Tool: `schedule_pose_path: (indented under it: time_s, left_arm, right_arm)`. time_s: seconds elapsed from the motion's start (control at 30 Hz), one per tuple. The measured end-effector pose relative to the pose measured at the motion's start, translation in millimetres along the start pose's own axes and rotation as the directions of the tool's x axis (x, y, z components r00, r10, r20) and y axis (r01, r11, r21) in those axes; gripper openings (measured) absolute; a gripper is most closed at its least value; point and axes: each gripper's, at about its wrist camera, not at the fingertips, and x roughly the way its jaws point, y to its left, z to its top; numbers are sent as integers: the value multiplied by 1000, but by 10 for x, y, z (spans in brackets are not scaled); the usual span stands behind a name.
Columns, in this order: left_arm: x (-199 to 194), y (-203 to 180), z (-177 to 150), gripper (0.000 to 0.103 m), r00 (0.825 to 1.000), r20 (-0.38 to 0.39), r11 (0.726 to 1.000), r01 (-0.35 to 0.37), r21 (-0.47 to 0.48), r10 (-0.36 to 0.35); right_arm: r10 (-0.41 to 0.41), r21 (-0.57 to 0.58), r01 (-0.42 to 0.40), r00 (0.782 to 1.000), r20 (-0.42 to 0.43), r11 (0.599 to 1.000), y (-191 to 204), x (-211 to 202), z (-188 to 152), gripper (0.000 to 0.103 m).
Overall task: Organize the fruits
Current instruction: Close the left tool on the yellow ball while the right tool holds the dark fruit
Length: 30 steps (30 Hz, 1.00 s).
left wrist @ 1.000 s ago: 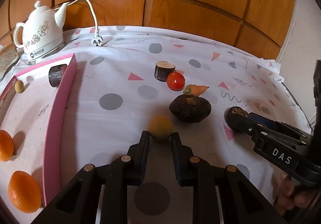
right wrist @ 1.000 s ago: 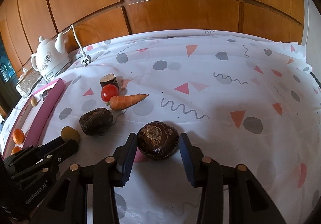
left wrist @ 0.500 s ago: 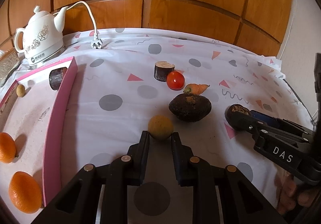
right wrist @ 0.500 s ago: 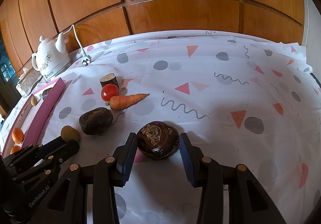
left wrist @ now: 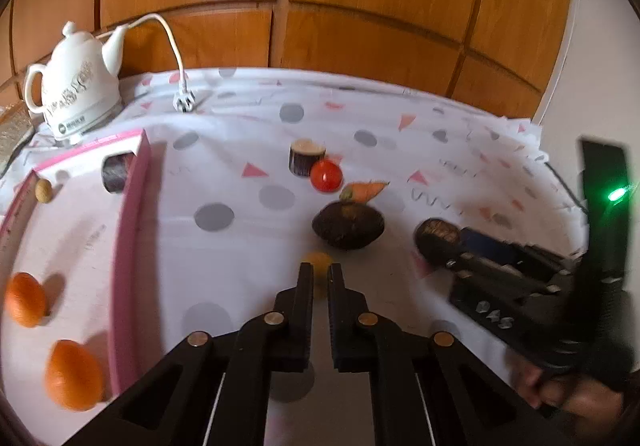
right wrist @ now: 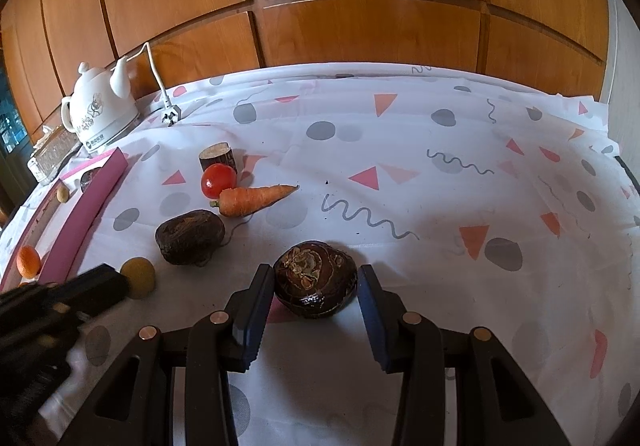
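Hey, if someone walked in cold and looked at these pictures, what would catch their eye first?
Probably the black right gripper, open around a dark brown rounded root on the patterned white tablecloth. Next, the black left gripper, jaws nearly together at a small yellow round fruit. Beyond, a bright red tomato touches an orange carrot, and two oranges lie in the pink-rimmed tray at left.
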Motion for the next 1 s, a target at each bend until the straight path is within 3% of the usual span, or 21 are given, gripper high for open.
schedule_pose_path:
  time_s: [0.13,0.2,0.4,0.57,0.87,0.9,1.0]
  left_arm:
    - [-59,59,52,7,1000,-11,1000,-10,6,10]
    - [0,156,15,7,998,-41,998,37,-44,-39]
    - [41,231,-75,8,996,-61,995,58,-87,-63]
    - [50,228,-57,32,997,-58,994,51,-93,-56]
    - [377,36,71,29,992,-122,1000,30,0,-30]
    - [403,28,68,25,993,-116,1000,17,9,-16]
    - [380,43,55,25,994,-106,1000,22,4,-21]
  right_arm:
    - [-16,-17,16,1000,0,1000,28,-3,-1,43]
    - [-25,-26,25,1000,0,999,43,-5,-1,43]
    - [-21,-22,21,1000,2,1000,55,-13,-3,43]
    - [-2,-5,2,1000,2,1000,18,-9,-7,43]
    - [37,23,-37,999,-5,999,-46,11,-16,44]
    - [37,23,-37,999,-5,999,-45,10,-16,44]
    - [36,22,-35,999,-5,999,-42,11,-16,44]
